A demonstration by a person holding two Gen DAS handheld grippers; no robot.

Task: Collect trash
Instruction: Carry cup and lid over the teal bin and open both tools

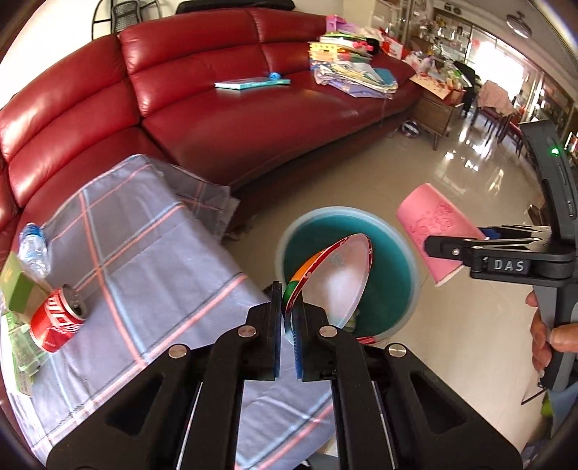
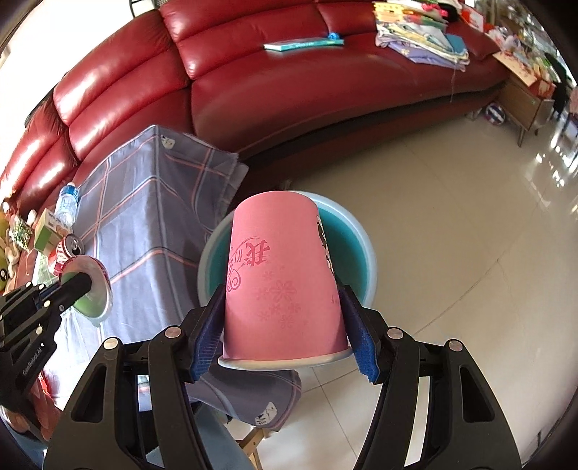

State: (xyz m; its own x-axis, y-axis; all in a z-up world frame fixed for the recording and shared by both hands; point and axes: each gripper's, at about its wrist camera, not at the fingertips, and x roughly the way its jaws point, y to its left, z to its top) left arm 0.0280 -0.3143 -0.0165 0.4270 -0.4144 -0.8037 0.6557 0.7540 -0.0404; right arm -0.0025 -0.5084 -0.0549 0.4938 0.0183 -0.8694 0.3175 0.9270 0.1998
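- Bin (image 1: 401, 253): near rim & part of inside hidden behind paper bowl (image 1: 336, 278) in left wrist view; in right wrist view the pink cup (image 2: 285, 282) covers its middle. Contents can't be made out.
- Pink cup: mouth faces camera side, interior not visible.
- Green carton (image 1: 20, 289): cut by frame edge, print unreadable.
- Water bottle (image 1: 34, 247): label too blurred to read.
- Soda can (image 1: 57, 321): base hidden, partly behind carton.
- Clutter on sofa (image 1: 346, 61): stacked, items indistinct.
- Far room shelves (image 1: 448, 32): too small & overexposed.
- Table under plaid cloth (image 1: 151, 274): fully covered.
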